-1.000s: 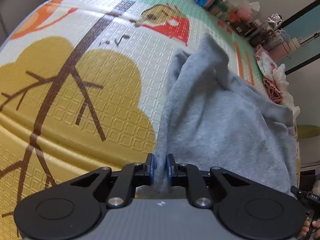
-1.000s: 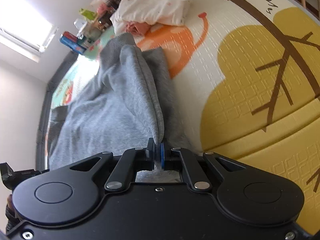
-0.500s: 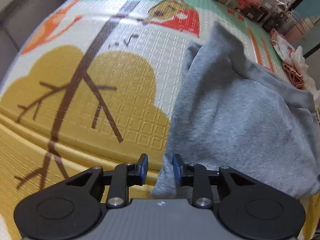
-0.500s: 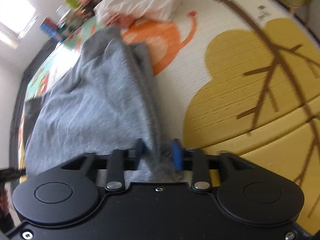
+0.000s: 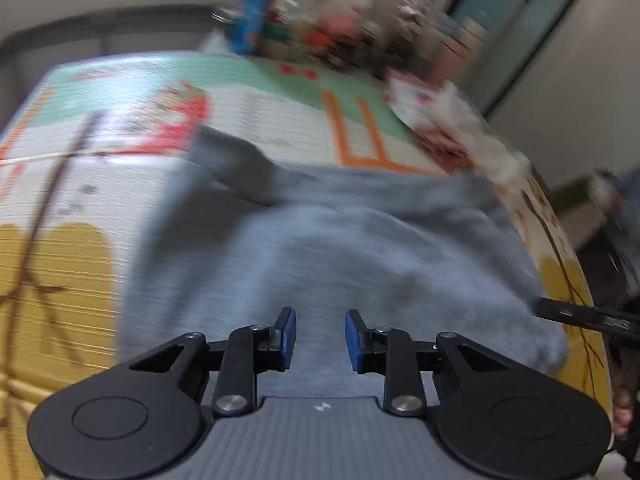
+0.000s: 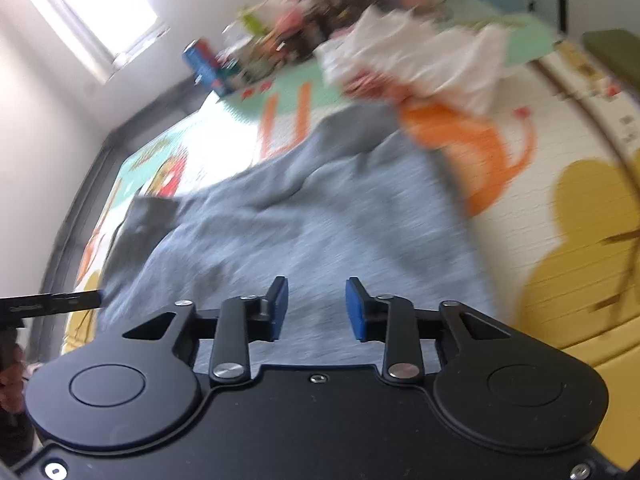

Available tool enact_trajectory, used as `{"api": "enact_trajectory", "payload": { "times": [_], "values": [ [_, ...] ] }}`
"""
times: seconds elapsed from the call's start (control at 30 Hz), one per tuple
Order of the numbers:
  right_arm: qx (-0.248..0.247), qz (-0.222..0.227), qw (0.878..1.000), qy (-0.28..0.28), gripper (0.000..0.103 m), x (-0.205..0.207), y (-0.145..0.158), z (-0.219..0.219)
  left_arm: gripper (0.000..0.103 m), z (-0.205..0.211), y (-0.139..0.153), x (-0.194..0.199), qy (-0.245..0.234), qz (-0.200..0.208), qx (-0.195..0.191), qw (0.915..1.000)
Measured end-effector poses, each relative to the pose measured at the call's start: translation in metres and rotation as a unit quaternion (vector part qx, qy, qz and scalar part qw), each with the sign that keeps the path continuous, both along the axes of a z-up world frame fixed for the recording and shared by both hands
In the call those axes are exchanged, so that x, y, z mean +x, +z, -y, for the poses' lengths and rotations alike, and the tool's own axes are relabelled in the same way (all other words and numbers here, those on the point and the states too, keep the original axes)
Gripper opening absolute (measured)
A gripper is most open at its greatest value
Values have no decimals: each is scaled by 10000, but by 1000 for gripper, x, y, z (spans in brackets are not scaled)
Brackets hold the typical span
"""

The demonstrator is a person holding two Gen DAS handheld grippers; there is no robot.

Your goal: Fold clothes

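A grey sweatshirt lies folded over on the patterned play mat, a darker grey band at its far left corner. My left gripper hovers above its near edge. Its jaws stand apart and are closing, with nothing between the blue pads. In the right wrist view the same sweatshirt spreads below my right gripper. That gripper's jaws are also apart and closing on nothing. Both views are blurred.
A heap of white and pink clothes sits at the mat's far right corner. Boxes and bottles line the far wall. Yellow mat lies to the right of the sweatshirt.
Both grippers let go of the sweatshirt's edges, which dropped flat onto the mat. Both hands then rose and swung inward over the garment.
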State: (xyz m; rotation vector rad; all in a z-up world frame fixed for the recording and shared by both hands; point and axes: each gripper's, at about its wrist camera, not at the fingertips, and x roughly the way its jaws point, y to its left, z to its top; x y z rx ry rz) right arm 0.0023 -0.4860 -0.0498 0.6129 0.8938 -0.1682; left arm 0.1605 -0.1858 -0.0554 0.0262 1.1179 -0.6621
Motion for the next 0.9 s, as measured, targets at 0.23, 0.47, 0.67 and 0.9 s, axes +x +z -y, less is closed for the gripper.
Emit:
{"api": "enact_trajectory", "payload": {
  "times": [0.23,0.47,0.67,0.9],
  "values": [
    [583,-197,9974,385,12,25,-35,-52,22,31,-50,-22,-159,-606,-233,9978],
    [709,-691,9949,211,5,26,-67,-49,5,1,-87,-4,483,-1226,-227,9910],
    [933,-781,9920,-326,0,0,-78,-8,3,-53,-95,21,1126,-1516,-556,9804],
    [964,-762,9912,-485,0,-18,-77,19,3,-93,-89,33,1415,-1537,-720,9753]
  ]
}}
